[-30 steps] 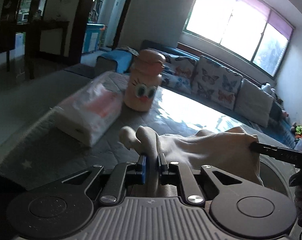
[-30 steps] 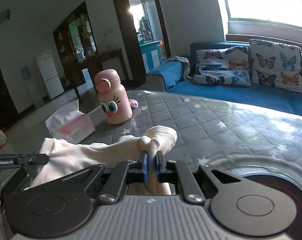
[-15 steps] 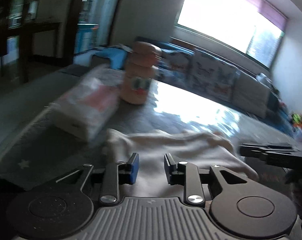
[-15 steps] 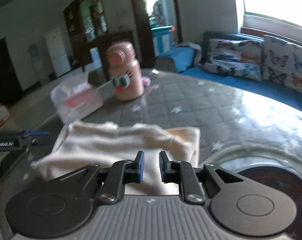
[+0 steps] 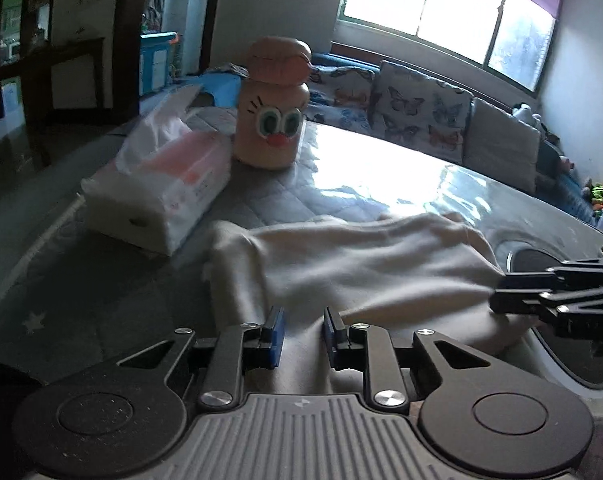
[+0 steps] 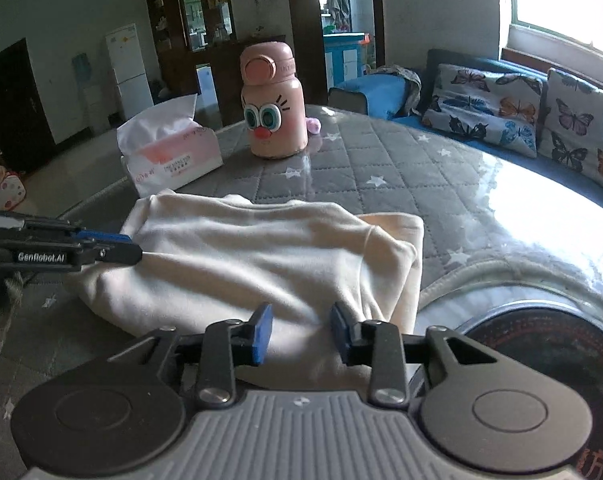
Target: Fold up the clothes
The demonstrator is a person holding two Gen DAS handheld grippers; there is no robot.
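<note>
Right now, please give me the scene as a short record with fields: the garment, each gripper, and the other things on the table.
garment: cream garment, lying folded on the grey quilted table cover
left gripper: open, holding nothing, at the garment's near edge
right gripper: open, holding nothing, at the garment's near edge
bottle: pink bottle with cartoon eyes, upright, beyond the garment
tissues: tissue pack, beside the bottle
</note>
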